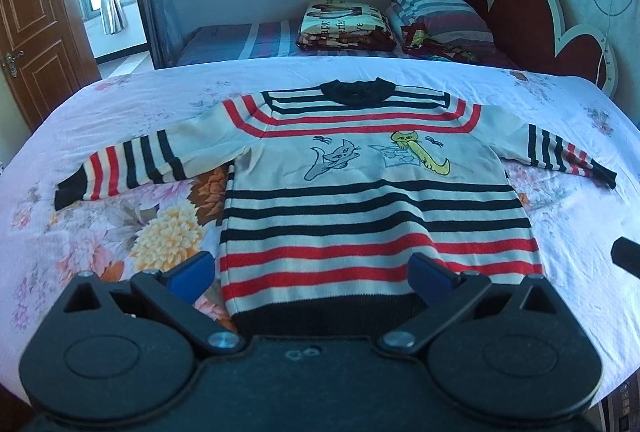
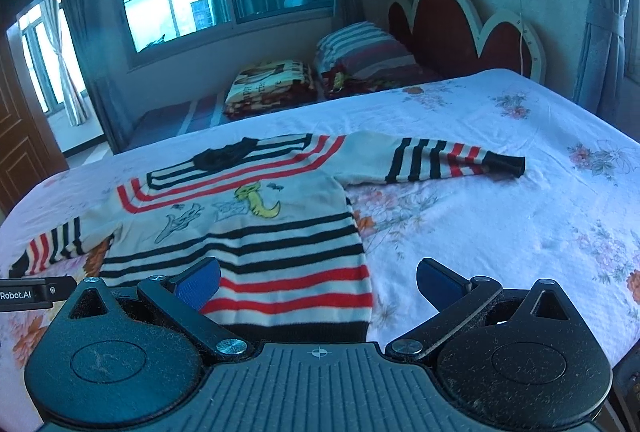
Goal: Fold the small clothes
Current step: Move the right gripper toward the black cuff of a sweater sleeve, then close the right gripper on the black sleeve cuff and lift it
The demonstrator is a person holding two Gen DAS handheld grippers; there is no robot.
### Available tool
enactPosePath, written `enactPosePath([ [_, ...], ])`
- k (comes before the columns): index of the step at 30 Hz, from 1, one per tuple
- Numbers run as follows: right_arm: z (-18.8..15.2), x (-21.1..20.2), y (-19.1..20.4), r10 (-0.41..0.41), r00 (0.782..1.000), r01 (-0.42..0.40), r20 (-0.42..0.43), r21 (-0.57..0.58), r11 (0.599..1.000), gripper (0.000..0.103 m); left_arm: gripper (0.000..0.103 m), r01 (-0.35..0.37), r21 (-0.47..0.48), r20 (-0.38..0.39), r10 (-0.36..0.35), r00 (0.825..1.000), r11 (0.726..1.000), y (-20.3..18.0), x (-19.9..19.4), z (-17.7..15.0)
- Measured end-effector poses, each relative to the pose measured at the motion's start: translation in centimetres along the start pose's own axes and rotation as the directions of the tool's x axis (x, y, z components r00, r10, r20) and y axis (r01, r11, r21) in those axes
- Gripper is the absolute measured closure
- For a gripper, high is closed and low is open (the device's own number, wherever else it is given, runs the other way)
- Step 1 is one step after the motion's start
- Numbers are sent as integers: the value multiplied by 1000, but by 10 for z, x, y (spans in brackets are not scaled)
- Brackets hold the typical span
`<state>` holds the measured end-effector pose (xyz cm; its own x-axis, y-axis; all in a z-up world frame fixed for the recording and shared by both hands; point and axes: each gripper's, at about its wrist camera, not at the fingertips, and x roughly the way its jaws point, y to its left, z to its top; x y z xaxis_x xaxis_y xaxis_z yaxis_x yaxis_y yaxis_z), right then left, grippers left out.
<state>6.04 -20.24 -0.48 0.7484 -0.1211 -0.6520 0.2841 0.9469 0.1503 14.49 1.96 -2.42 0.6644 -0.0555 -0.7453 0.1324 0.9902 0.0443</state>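
Note:
A small striped sweater [image 1: 376, 199] lies flat and face up on the floral sheet, sleeves spread to both sides, black collar at the far end and black hem nearest me. It has cat drawings on the chest. It also shows in the right wrist view [image 2: 256, 232]. My left gripper [image 1: 312, 272] is open and empty, hovering over the hem, its blue pads [image 1: 192, 274] straddling the lower left part of the body. My right gripper [image 2: 320, 284] is open and empty above the sweater's lower right corner. The right sleeve [image 2: 452, 157] stretches out to the right.
The floral sheet [image 2: 500, 232] covers a wide surface. Behind it is a bed with a folded blanket [image 1: 344, 25], a striped pillow [image 1: 440, 13] and a red scalloped headboard [image 1: 528, 19]. A door [image 1: 32, 27] stands at the left. The right gripper's edge [image 1: 626, 256] shows at right.

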Motion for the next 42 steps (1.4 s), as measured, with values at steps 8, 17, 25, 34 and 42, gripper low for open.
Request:
enactPosePath([
  [8, 27, 43, -30, -23, 1000, 23, 10, 6, 1000, 0, 1, 20, -3, -20, -20, 1000, 1000, -17, 45, 27],
  [17, 66, 128, -100, -41, 999, 41, -11, 17, 999, 0, 1, -32, -41, -28, 31, 999, 999, -58, 105, 66],
  [25, 93, 205, -173, -80, 994, 85, -72, 71, 994, 0, 2, -51, -50, -71, 48, 996, 997, -102, 166, 93],
  [34, 104, 270, -250, -114, 978, 148, -174, 202, 968, 37, 2, -102, -49, -117, 95, 989, 994, -127, 208, 103],
  [42, 107, 300, -297, -63, 975, 140, -212, 373, 917, 37, 2, -146, -62, -137, 137, 981, 987, -128, 225, 107],
])
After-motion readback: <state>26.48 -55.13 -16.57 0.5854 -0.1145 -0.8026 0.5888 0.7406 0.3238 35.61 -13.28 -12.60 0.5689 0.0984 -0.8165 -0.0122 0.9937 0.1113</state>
